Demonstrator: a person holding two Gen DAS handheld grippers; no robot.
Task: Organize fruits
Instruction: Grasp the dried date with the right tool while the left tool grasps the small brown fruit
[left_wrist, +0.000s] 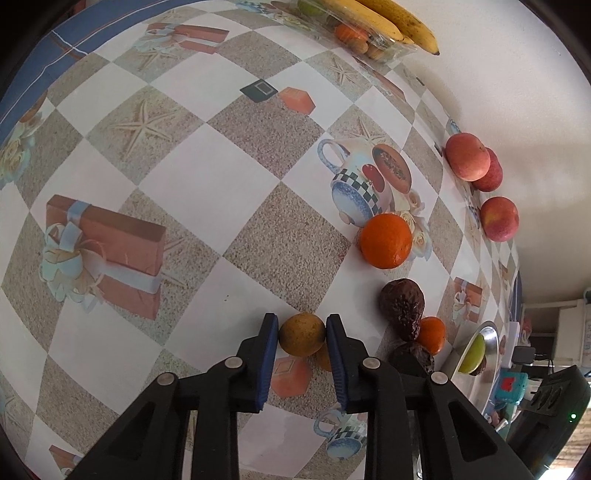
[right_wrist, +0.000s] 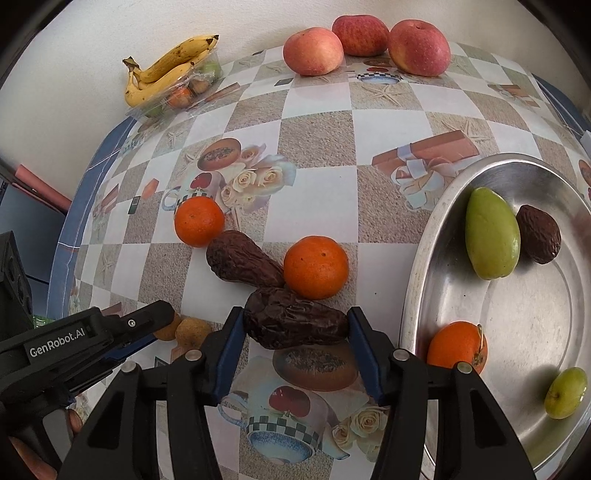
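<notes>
**Both tongs closed on fruit beside the metal tray**

The right gripper (right_wrist: 297, 326) clamps a wrinkled dark brown fruit (right_wrist: 295, 323) lengthwise, one blue pad at each end. Ahead of its tips and touching this fruit are an orange (right_wrist: 316, 267) and a second wrinkled brown fruit (right_wrist: 242, 259); a further orange (right_wrist: 199, 220) lies beyond, ahead-left. To the right of the tongs, the rim of the metal tray (right_wrist: 417, 266) stands close to the right finger. The tray holds a long green fruit (right_wrist: 491, 233), a dark fruit (right_wrist: 538, 233), an orange (right_wrist: 457, 345) against the near rim and a small green fruit (right_wrist: 566, 392); the tray centre is bare metal.

The left gripper (left_wrist: 302, 334) grips a small yellow-brown fruit (left_wrist: 302, 333) between its pads. A similar fruit (right_wrist: 192, 333) lies just beside it. Ahead-left of these tongs the checked tablecloth (left_wrist: 177, 177) is open up to its blue edge.

Far ahead, along the wall, sit three apples (right_wrist: 365, 46) and a clear container (right_wrist: 184, 94) topped with bananas (right_wrist: 166, 70).
</notes>
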